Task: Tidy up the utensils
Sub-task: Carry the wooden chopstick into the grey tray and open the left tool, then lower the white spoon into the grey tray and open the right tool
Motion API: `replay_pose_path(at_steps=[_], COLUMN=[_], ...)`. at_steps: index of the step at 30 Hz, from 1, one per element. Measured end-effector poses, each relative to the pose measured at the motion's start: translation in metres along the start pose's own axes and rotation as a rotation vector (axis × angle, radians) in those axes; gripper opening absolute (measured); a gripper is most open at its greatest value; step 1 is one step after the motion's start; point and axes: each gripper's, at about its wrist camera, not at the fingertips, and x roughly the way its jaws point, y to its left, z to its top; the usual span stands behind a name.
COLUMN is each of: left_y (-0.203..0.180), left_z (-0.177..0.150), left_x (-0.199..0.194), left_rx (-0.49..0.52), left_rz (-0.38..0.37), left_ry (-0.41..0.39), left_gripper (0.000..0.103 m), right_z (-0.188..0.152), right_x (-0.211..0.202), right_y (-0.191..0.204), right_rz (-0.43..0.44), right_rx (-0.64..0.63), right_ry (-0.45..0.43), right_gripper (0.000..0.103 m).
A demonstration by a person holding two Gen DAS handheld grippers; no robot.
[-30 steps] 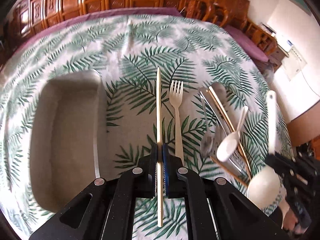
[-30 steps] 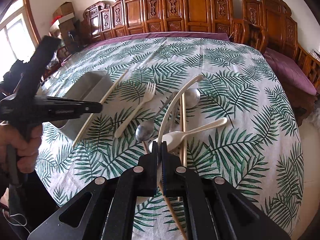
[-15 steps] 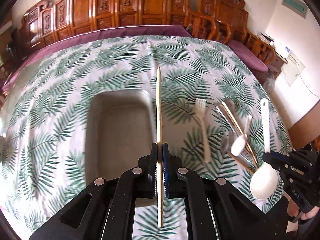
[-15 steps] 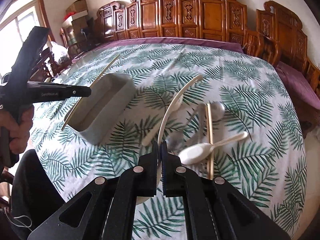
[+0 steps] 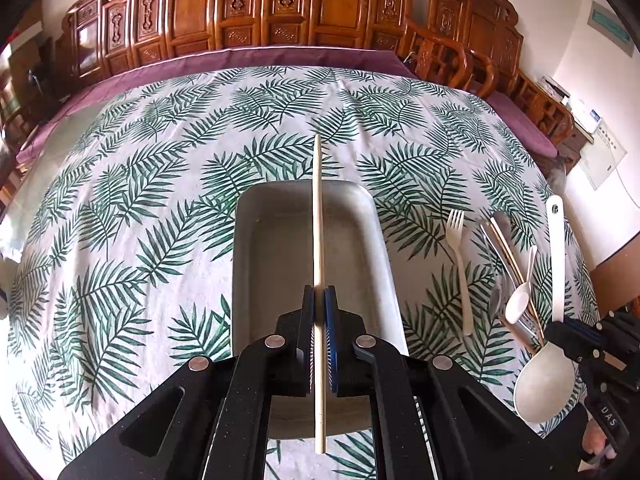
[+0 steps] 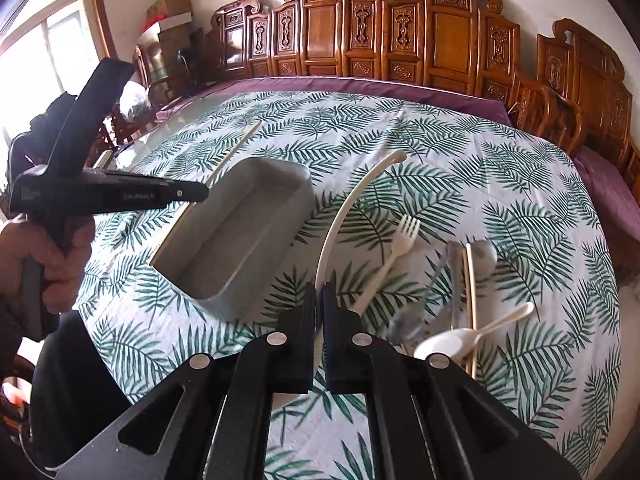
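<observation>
- We see our left gripper (image 5: 319,300) clamped on a pale chopstick (image 5: 318,216), held lengthwise above the grey tray (image 5: 248,264) on the palm-leaf tablecloth (image 5: 120,208).
- On its side, in the right wrist view, faint lettering runs along the black body; we cannot read it.
- Right of the tray lie a cream fork (image 5: 460,264), a second chopstick (image 6: 470,288), metal utensils and a small white spoon (image 5: 520,300).
- Our right gripper (image 6: 319,300) is closed on a large white ladle (image 5: 554,320); its body reads "DAS".
</observation>
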Motion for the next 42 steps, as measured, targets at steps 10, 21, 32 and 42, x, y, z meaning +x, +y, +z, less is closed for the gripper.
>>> replay_pose_path(at_steps=[10, 21, 32, 42], left_y=[0.027, 0.054, 0.073, 0.060], left_z=[-0.010, -0.024, -0.040, -0.045], left_x=[-0.011, -0.042, -0.058, -0.061], left_rx=[0.017, 0.068, 0.059, 0.083], left_rz=[0.004, 0.053, 0.049, 0.031], left_ry=[-0.062, -0.131, -0.154, -0.165], left_gripper=[0.023, 0.025, 0.026, 0.026], right_z=[0.031, 0.056, 0.062, 0.049], right_x=[0.025, 0.070, 0.110, 0.096], right_y=[0.030, 0.065, 0.085, 0.074], right_rz=[0.011, 0.055, 0.096, 0.072], right_rx=[-0.034, -0.034, -0.033, -0.037], right_ry=[0.012, 0.040, 0.093, 0.082], right_gripper=[0.004, 0.004, 0.005, 0.014])
